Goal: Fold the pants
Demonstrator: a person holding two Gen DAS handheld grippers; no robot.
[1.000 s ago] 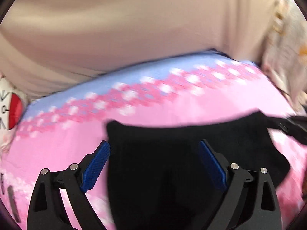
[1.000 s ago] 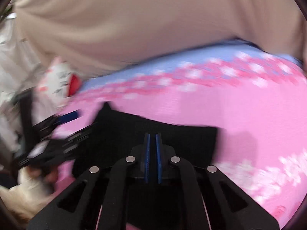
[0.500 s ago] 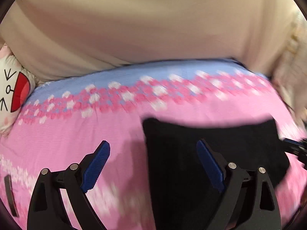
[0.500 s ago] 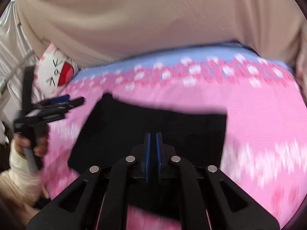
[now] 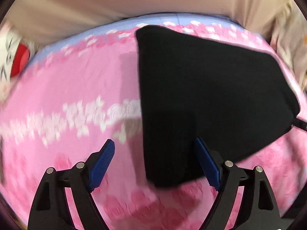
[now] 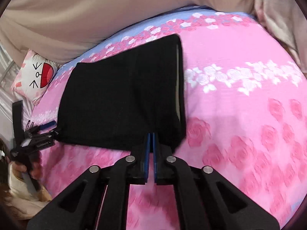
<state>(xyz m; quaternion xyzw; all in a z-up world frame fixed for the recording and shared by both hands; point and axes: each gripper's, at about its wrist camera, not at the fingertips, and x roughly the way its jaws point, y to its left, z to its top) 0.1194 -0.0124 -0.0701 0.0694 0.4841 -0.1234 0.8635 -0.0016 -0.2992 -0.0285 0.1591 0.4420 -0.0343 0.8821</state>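
Note:
The black pants [image 5: 211,95] lie folded into a flat block on the pink flowered bedspread [image 5: 67,88]. My left gripper [image 5: 154,153] is open, its jaws straddling the pants' near left corner, above the cloth. In the right wrist view the pants [image 6: 122,99] lie left of centre. My right gripper [image 6: 150,136] is shut on the pants' near edge by the right corner. The left gripper [image 6: 38,134] shows there at the pants' left corner, held by a hand.
A white cartoon-face pillow [image 6: 36,74] lies at the bed's left corner, also in the left wrist view [image 5: 11,61]. A beige curtain [image 6: 115,9] hangs behind the bed. The bedspread [image 6: 239,115] stretches to the right of the pants.
Both grippers have pulled back and risen, so more of the pants and bed shows. The left gripper has shifted left off the pants' middle. The right stays shut on the edge.

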